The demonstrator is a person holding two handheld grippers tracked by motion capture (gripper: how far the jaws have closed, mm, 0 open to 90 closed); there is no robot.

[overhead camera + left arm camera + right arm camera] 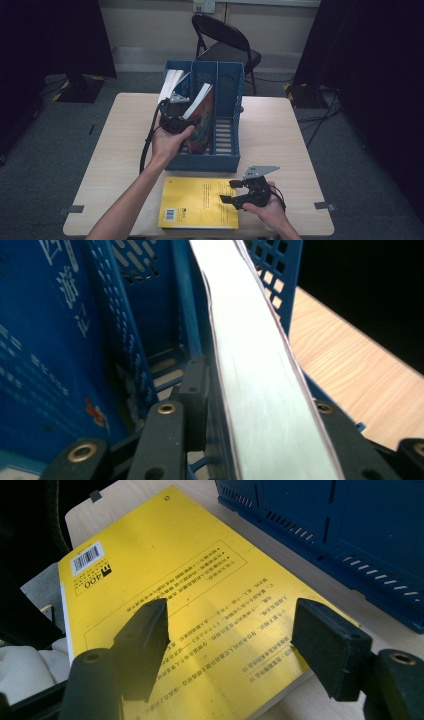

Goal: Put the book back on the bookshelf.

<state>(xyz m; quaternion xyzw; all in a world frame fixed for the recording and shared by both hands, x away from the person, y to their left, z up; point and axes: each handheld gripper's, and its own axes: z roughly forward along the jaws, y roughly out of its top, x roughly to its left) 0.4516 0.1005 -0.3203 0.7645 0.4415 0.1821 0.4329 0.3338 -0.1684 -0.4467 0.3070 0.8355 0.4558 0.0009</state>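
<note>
A blue file rack (222, 160) stands mid-table with three compartments. In its middle compartment leans a red-covered book (205, 112), tilted to the left. My left gripper (186, 111) reaches in from the front and is shut on that book's top edge. In the left gripper view the book's pale page edge (250, 365) runs up between both pads, with the blue rack wall (75, 365) beside it. A yellow book (195, 202) lies flat at the table's front edge. My right gripper (229, 191) hovers open over the yellow book's (165, 555) right part, and nothing is between its pads (150, 630).
White papers or a pale book (170, 82) stand in the rack's left compartment; the right compartment looks bare. A black folding chair (225, 40) stands behind the wooden table (280, 130). In the right gripper view the rack (360, 530) lies just past the yellow book.
</note>
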